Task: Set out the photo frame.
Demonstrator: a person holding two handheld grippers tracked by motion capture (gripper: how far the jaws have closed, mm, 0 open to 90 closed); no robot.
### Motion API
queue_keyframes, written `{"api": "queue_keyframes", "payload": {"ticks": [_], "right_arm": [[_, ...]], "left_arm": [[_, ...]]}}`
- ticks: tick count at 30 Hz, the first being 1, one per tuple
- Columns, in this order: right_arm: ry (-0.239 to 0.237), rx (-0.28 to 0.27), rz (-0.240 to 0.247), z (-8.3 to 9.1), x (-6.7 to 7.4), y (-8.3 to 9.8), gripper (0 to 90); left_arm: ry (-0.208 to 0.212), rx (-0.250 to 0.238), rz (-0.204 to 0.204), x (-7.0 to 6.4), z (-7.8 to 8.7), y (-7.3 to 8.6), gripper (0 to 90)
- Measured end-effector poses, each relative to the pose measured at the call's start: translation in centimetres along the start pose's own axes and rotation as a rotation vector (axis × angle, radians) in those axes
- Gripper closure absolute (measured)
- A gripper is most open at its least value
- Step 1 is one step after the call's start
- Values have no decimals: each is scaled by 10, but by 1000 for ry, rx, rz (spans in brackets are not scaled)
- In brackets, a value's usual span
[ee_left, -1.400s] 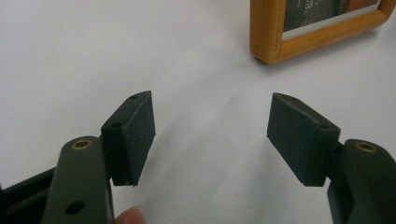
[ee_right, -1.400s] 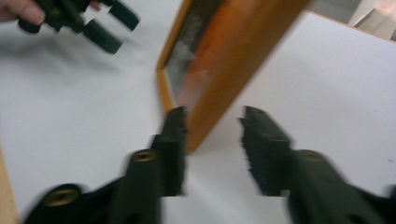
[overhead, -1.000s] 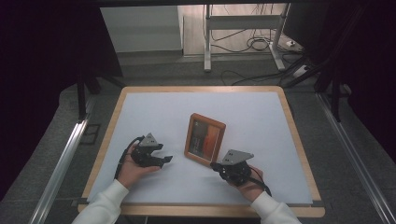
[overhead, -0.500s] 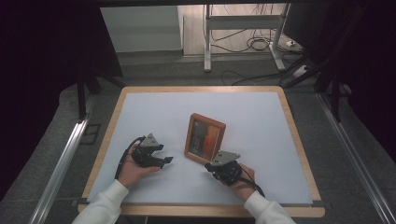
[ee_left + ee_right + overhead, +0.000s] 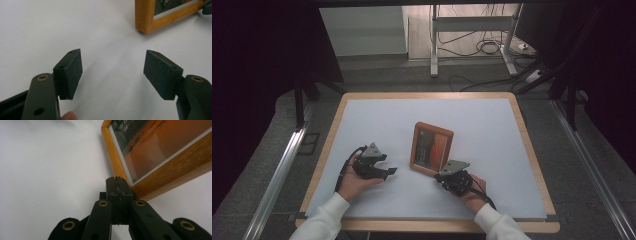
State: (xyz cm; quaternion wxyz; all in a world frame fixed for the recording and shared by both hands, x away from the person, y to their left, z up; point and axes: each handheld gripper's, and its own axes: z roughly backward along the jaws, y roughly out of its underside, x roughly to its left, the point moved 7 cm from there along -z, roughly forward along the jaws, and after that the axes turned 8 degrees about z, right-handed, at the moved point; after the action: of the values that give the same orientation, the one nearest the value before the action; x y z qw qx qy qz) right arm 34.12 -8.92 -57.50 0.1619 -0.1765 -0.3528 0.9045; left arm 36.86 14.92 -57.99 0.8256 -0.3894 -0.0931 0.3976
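You will find no text that can be read. The only lettering stands on the picture inside the wooden frame (image 5: 160, 157): in the right gripper view a few pale marks run along its dark upper band, too blurred to make out. In the left gripper view the same frame (image 5: 160, 17) shows similar pale specks, equally illegible. No label, brand, number or sign shows elsewhere.

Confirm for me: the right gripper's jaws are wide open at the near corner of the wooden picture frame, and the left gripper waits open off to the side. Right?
Not quite. The right gripper has its jaws shut, pads pressed together with nothing between them, at the near corner of the wooden picture frame; the right gripper view shows it. The left gripper does wait open off to the side.
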Motion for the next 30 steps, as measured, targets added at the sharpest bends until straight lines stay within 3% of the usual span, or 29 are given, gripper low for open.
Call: {"api": "queue_keyframes", "payload": {"ticks": [18,30], "right_arm": [[43,-4,-44,5,-20,9,897],[34,-31,-44,9,-18,6,896]], "left_arm": [[1,-2,0,0,0,0,309],[3,-7,5,1,1,0,308]]}}
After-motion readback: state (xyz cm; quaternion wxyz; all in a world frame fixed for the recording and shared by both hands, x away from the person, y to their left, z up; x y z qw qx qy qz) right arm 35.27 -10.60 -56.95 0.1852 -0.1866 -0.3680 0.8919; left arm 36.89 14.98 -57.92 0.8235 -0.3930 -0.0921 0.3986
